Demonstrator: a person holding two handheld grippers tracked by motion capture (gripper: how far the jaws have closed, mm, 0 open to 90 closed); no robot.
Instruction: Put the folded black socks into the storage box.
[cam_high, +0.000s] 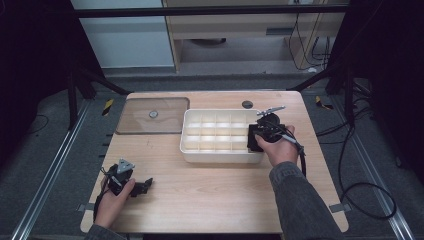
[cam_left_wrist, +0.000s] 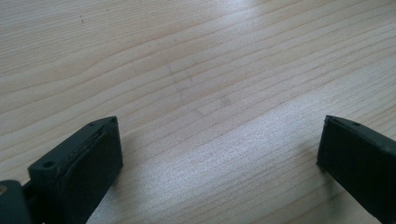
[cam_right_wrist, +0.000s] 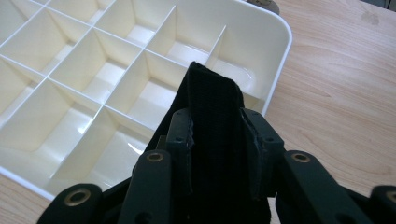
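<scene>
Right claw (cam_right_wrist: 215, 135) is clamped on a folded black cloth (cam_right_wrist: 212, 112), held over the right end of the white divided tray (cam_high: 186, 131) on the worktop (cam_high: 210, 195); its own camera cuts off the cloth's lower part. From above the cloth (cam_high: 254, 138) is a dark patch merging with the claw (cam_high: 260, 136) and hand. Left claw (cam_left_wrist: 219, 154) stands wide open and empty over bare wood at the near left (cam_high: 142, 186); a clear lid (cam_high: 152, 115) lies left of the tray.

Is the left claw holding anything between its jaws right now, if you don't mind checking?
No, the left claw stands wide open with nothing but the bare light wooden table between its jaws.
</scene>
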